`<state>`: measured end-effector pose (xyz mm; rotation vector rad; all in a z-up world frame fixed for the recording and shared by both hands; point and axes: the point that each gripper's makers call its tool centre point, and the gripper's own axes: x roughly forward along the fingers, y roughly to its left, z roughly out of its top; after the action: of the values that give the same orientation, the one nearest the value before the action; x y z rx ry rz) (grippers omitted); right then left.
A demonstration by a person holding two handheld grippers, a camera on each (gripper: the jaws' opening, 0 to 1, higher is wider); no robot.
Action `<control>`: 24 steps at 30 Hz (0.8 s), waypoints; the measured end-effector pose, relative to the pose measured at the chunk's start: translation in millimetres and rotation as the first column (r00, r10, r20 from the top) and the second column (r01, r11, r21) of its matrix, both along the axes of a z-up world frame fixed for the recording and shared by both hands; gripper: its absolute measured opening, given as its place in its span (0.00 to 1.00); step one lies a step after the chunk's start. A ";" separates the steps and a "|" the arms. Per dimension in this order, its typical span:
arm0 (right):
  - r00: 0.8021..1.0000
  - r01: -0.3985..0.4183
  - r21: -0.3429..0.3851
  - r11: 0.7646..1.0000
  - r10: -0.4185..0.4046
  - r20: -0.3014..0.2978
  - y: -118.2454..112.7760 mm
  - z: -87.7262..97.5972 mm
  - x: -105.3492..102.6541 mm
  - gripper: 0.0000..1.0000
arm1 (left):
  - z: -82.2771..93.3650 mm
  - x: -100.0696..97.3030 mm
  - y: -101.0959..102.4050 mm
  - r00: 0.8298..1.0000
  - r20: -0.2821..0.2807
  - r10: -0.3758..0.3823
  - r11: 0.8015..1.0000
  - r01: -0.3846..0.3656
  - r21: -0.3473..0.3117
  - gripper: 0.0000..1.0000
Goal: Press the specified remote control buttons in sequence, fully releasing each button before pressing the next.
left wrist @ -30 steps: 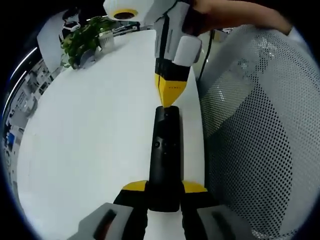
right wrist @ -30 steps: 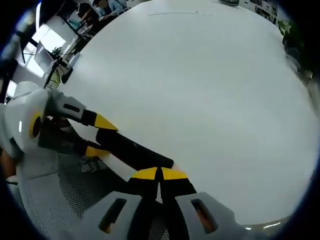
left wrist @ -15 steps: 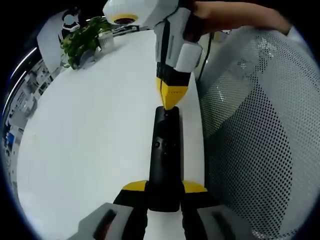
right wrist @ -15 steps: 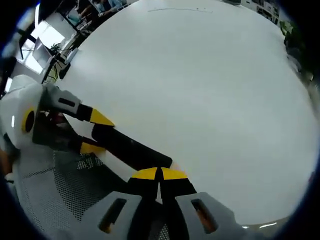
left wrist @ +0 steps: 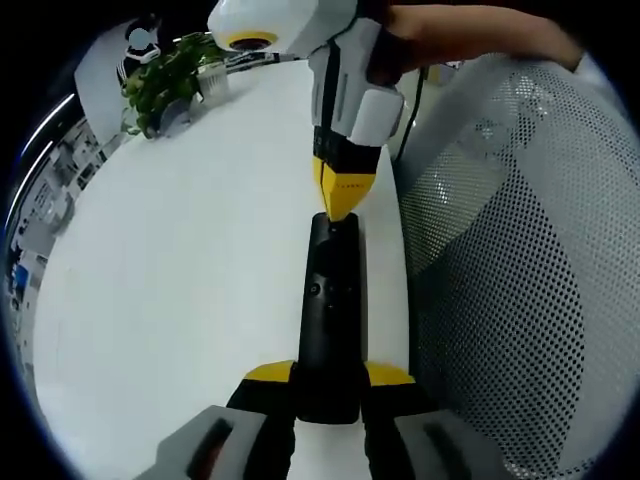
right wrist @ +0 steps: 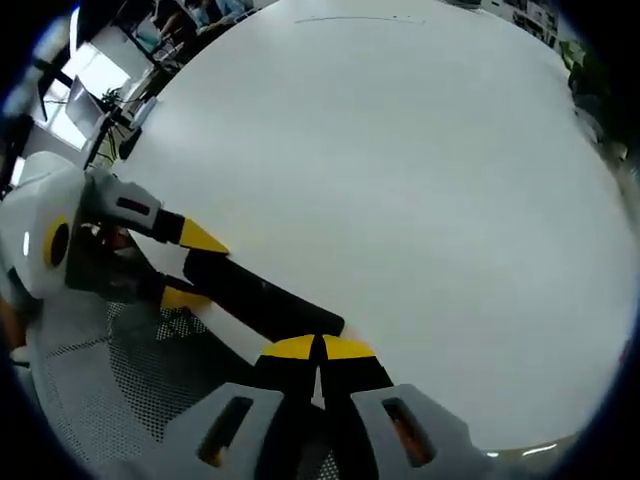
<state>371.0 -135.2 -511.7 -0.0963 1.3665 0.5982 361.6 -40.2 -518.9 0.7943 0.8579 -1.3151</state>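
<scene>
A slim black remote control (left wrist: 330, 300) is held lengthwise above the white table (left wrist: 180, 280), its near end clamped in my left gripper (left wrist: 328, 374), which is shut on it. My right gripper (left wrist: 340, 203) comes down from the top with a hand on it. Its yellow tips are shut together and rest on the remote's far end. In the right gripper view, the right gripper (right wrist: 318, 347) has its shut tips against the end of the remote control (right wrist: 262, 297). The left gripper (right wrist: 190, 268) grips the other end from the left.
A grey mesh chair back (left wrist: 510, 270) stands close on the right of the remote, just off the table edge. A green potted plant (left wrist: 165, 75) sits at the table's far side. The white table (right wrist: 400, 170) spreads wide beyond the remote, with office desks behind it.
The right gripper has shifted very slightly at the remote's far end, and its view has tilted a little. The left gripper and the remote have stayed put.
</scene>
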 end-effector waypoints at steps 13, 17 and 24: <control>1.000 -0.025 -0.013 1.000 0.025 0.019 0.4 -0.5 -0.7 0.00 | 0.0 0.1 -0.1 1.000 -0.003 0.007 1.000 -0.007 -0.004 0.25; 1.000 -0.016 -0.002 1.000 0.016 0.015 0.3 -0.3 -0.2 0.00 | 0.0 0.2 -0.7 1.000 -0.004 0.009 1.000 -0.009 -0.005 0.25; 0.998 -0.041 0.008 0.999 0.041 0.049 1.3 0.5 -1.2 0.00 | 0.3 0.1 -1.3 1.000 -0.002 0.017 1.000 -0.017 -0.017 0.25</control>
<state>369.8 -134.0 -511.2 -0.1310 1.3175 0.6327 361.7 -41.5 -518.6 0.7715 0.8521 -1.3066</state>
